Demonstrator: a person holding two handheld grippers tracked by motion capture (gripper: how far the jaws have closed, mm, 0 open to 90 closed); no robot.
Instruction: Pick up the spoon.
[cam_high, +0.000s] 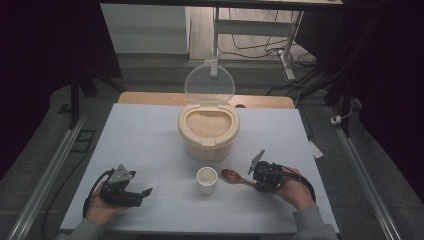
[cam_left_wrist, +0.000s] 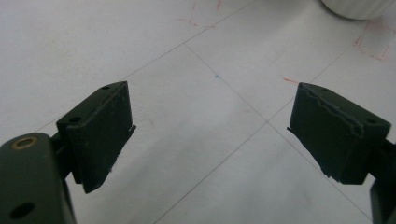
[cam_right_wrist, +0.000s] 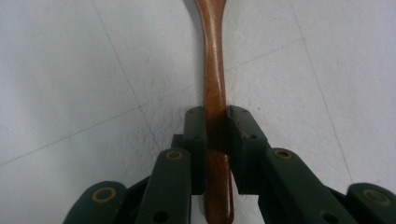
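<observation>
A round cream container (cam_high: 208, 134) stands on the white table (cam_high: 145, 135), toward its far middle, and serves as the landmark here. It is filled with pale grain (cam_high: 207, 124) up near the rim. Its clear lid (cam_high: 209, 83) stands swung up behind it, hinged at the far edge. Just in front of the container, on the near side, sits a small white cup (cam_high: 207, 179), upright and apart from it. Thin grid lines cross the table around the container, with faint red marks (cam_left_wrist: 373, 44) close to the cup. Beyond the container, a strip of wooden tabletop (cam_high: 150, 98) shows, and farther back cables (cam_high: 260, 47) lie on the floor.
</observation>
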